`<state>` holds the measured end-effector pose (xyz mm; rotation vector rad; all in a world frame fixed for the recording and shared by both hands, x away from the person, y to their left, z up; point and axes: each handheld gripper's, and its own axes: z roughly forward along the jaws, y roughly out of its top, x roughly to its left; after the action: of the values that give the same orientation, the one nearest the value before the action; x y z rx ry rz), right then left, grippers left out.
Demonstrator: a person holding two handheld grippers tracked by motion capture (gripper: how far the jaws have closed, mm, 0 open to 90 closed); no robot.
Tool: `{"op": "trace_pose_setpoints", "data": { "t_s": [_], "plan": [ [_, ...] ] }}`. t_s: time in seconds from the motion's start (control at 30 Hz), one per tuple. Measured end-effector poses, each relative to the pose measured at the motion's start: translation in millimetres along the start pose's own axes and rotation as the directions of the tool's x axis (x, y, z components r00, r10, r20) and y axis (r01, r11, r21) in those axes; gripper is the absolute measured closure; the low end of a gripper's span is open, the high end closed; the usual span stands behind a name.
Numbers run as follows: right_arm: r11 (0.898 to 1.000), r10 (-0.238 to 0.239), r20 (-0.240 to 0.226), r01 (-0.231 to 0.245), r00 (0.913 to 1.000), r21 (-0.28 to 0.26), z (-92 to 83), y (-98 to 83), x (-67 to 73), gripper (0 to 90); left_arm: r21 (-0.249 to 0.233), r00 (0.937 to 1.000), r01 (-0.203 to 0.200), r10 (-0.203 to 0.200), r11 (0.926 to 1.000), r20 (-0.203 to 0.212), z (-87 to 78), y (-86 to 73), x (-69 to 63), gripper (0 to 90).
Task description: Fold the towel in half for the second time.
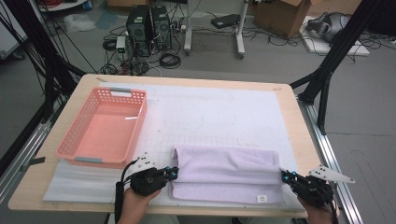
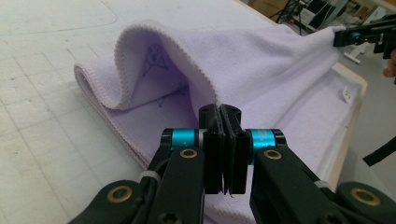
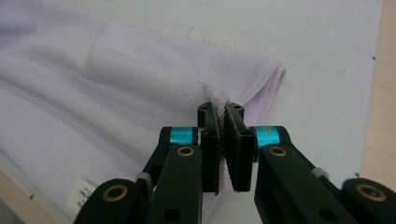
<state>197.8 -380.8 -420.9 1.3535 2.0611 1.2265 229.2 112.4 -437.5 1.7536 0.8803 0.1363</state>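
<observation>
A pink basket is sitting at the left side of the table, between its far-left corner and the middle of its left edge, on the white gridded mat that is covering most of the tabletop. Just past the basket's near-right corner, the left gripper is lying low near the front edge, a person's hand gripping it from below. Its jaws are pressed together and are pinching the left end of the lilac towel; in the left gripper view the left gripper is nipping the cloth's upper layer, which is arching up from the mat and showing a faint line drawing on its inner face.

The towel is lying folded lengthwise along the front edge of the table, right of the basket, with its upper layer doubled back toward the person and a small white label showing near its front-right corner. It is stretching across between the two grippers.

At the towel's right end, close to the front-right corner of the table, the right gripper is pinching the cloth. In the right gripper view the right gripper is squeezing a small tuft of towel edge between closed jaws, with the label sitting low at the left
</observation>
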Motion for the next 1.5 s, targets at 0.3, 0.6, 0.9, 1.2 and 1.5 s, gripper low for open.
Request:
{"op": "trace_pose_setpoints", "data": {
  "t_s": [0.3, 0.6, 0.9, 1.2, 1.5],
  "plan": [
    [1.000, 0.006, -0.009, -0.006, 0.9999, 0.001, -21.6, -16.4, 4.9, 86.0, -0.001, 0.9996, 0.026, -0.026, 0.9997, 0.012, -23.2, -17.5, -9.2, 87.5],
    [0.999, 0.041, -0.012, -0.041, 0.9991, -0.016, -30.7, -19.4, 12.4, 62.8, 0.009, 0.9993, 0.028, -0.028, 0.9996, 0.024, -13.8, -14.3, -17.3, 52.2],
    [0.998, 0.017, -0.006, -0.016, 0.9998, 0.061, -20.3, -22.7, 13.8, 85.8, 0.068, 0.9996, 0.024, -0.025, 0.9974, 0.011, -1.9, -18.4, -12.4, 86.9],
    [0.997, 0.005, -0.066, 0.001, 0.9978, 0.081, -38.6, -34.3, 16.1, 82.5, 0.048, 0.9992, 0.021, -0.023, 0.9986, 0.034, -28.1, -24.1, -15.4, 86.9],
    [0.998, 0.049, 0.007, -0.049, 0.9988, -0.025, -41.2, -20.9, 9.3, 66.7, -0.018, 0.9998, 0.021, -0.022, 0.9996, -0.005, -24.9, -16.0, -13.3, 49.7]
  ]
}}
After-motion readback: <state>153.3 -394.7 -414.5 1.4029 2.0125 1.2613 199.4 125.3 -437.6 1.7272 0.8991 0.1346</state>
